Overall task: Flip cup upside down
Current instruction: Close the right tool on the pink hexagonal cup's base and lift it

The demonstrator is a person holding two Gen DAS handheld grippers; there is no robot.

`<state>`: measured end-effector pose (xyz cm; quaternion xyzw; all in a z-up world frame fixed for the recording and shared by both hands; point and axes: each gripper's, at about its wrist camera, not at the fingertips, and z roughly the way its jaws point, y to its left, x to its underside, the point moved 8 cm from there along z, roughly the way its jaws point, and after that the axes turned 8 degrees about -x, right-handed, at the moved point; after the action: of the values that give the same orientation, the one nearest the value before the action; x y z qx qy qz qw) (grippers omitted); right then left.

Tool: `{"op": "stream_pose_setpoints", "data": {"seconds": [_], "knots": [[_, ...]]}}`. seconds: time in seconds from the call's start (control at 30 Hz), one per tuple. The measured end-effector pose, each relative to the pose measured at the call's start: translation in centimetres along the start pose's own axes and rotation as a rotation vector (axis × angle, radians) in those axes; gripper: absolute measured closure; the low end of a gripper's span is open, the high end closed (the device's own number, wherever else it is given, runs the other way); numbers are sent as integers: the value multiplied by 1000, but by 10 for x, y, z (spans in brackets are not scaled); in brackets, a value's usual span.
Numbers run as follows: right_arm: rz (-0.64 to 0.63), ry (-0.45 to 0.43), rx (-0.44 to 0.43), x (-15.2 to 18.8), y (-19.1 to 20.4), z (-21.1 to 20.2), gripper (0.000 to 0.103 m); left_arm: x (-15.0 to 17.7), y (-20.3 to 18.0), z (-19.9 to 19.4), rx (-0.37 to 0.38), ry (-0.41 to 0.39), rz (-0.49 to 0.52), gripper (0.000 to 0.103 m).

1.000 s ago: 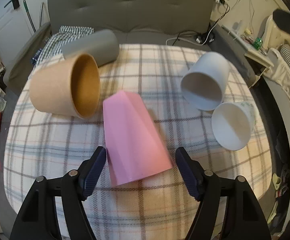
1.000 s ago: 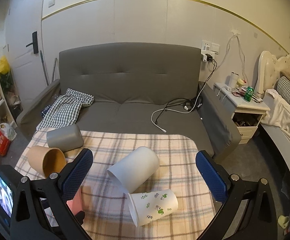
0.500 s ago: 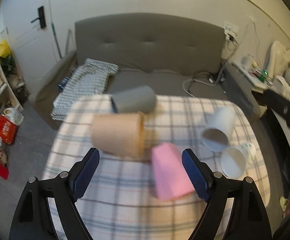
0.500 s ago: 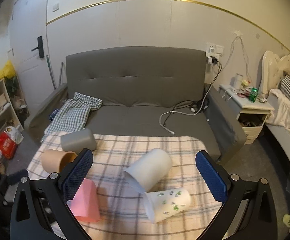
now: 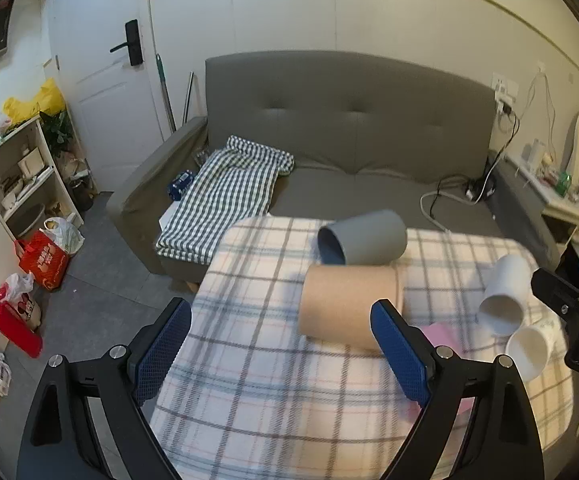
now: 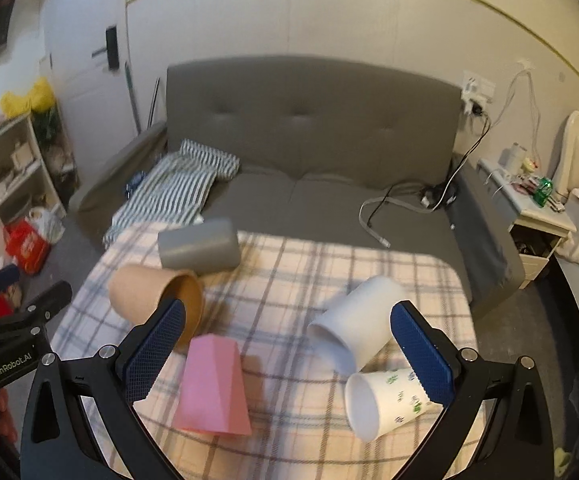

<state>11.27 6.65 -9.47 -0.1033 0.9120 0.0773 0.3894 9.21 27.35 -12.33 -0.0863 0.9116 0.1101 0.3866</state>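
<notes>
Several cups lie on their sides on a plaid-covered table [image 6: 289, 280]: a grey cup [image 6: 199, 249] at the back, a tan cup [image 6: 155, 298] in front of it, a pink faceted cup [image 6: 213, 390], a plain white cup [image 6: 357, 322] and a white patterned cup [image 6: 385, 404]. My right gripper [image 6: 285, 356] is open and empty above the table's near half, between the pink and white cups. My left gripper [image 5: 281, 354] is open and empty above the table's left part, with the tan cup [image 5: 349, 306] and grey cup [image 5: 363, 238] ahead of it.
A grey sofa [image 5: 349, 128] with a checked cloth [image 5: 225, 200] and cables stands behind the table. Shelves and bags [image 5: 41, 256] are on the floor at the left. A nightstand [image 6: 537, 216] and bed are at the right.
My left gripper has pulled up and back from around the pink cup and swung left. My right gripper has moved closer to the cups. No cup has moved.
</notes>
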Motion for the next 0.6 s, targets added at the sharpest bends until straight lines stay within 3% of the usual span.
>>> {"op": "stream_pose_setpoints", "data": {"seconds": [0.37,0.5,0.6], "knots": [[-72,318,-60,44,29,80,0,8,11,32,-44,39,37,9],[-61,392,-74,54,35,105,0,10,12,42,-34,61,33,9],[-37,433,-91,59,35,119,6,12,15,48,-35,79,30,9]]}}
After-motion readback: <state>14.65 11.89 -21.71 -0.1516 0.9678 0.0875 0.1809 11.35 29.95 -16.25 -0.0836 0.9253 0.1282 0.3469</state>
